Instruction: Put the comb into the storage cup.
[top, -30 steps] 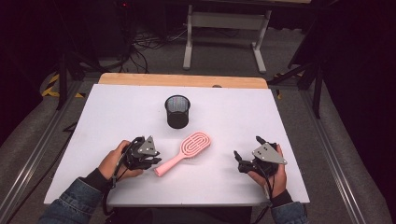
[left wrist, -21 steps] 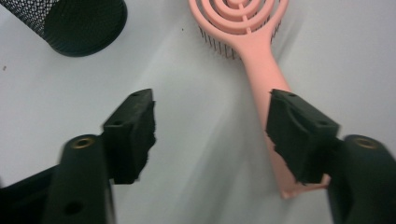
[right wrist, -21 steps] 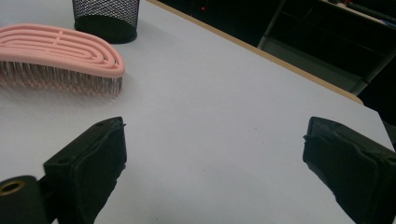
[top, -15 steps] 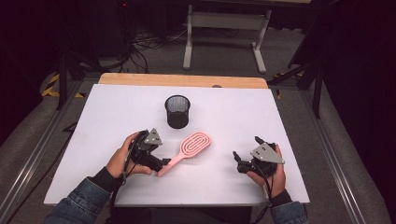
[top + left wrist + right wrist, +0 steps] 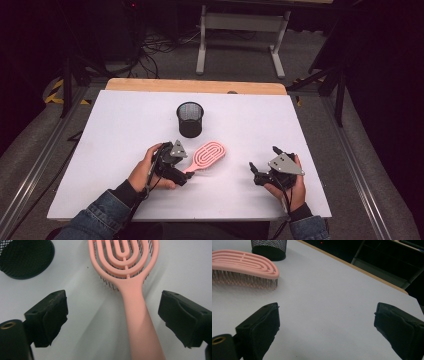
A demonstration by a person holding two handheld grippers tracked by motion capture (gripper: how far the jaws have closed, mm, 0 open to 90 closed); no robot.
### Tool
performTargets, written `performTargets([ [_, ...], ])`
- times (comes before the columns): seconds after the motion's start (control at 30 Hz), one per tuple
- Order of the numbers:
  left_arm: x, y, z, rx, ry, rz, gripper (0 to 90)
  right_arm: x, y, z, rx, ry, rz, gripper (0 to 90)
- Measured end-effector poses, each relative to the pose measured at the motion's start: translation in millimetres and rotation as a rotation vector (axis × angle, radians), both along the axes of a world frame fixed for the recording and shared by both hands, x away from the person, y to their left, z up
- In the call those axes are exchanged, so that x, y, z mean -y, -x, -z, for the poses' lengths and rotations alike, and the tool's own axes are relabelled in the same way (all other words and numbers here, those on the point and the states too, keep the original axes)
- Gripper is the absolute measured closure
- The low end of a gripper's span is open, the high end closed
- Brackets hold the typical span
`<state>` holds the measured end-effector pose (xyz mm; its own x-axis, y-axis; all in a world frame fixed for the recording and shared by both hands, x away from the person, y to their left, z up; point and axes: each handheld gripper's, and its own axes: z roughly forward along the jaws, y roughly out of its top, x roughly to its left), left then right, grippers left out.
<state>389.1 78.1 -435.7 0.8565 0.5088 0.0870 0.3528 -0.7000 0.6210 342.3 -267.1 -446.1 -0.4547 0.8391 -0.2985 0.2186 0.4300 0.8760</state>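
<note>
Two spread jaws of left gripper [image 5: 113, 315] straddle pink brush [image 5: 130, 287] handle, untouched.

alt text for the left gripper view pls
A pink brush lies bristles-down on a white table, its handle running between the open left gripper, touching neither pad. A black mesh cup sits at the upper left.

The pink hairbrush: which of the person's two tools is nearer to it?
Left. The left tool is at the pink hairbrush, its open jaws either side of the handle without touching. The right tool rests open on the table, well off to the brush's right.
</note>
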Motion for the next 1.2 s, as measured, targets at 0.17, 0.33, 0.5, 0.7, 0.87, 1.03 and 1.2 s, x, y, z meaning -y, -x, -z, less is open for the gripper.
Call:
performTargets([
  [0.17,7.6,-2.7,3.0,-0.023,-0.027,0.002,23.6,-0.2,-0.4,0.6,-0.005,-0.001,-0.002,7.3],
  [0.33,15.9,-5.8,7.4,-0.048,-0.064,0.029,34.7,-0.3,-0.7,0.9,-0.008,-0.002,-0.005,7.3],
  [0.5,21.6,-6.8,8.3,-0.051,-0.086,0.045,40.6,-0.7,-1.0,1.2,-0.007,0.002,-0.006,7.4],
  [0.7,22.1,-8.3,7.6,-0.099,-0.073,0.063,53.6,-1.0,-1.4,1.7,-0.012,0.001,-0.008,7.4],
  [0.87,21.6,-9.9,7.6,-0.127,-0.061,0.081,63.0,-1.4,-1.3,1.8,-0.012,0.002,-0.011,7.5],
  [1.03,22.2,-9.8,7.6,-0.125,-0.062,0.091,67.5,-1.4,-1.4,1.8,-0.013,0.002,-0.013,7.4],
  [1.2,22.3,-8.3,8.1,-0.112,-0.061,0.100,68.9,-1.4,-1.8,2.3,-0.017,0.006,-0.013,7.4],
])
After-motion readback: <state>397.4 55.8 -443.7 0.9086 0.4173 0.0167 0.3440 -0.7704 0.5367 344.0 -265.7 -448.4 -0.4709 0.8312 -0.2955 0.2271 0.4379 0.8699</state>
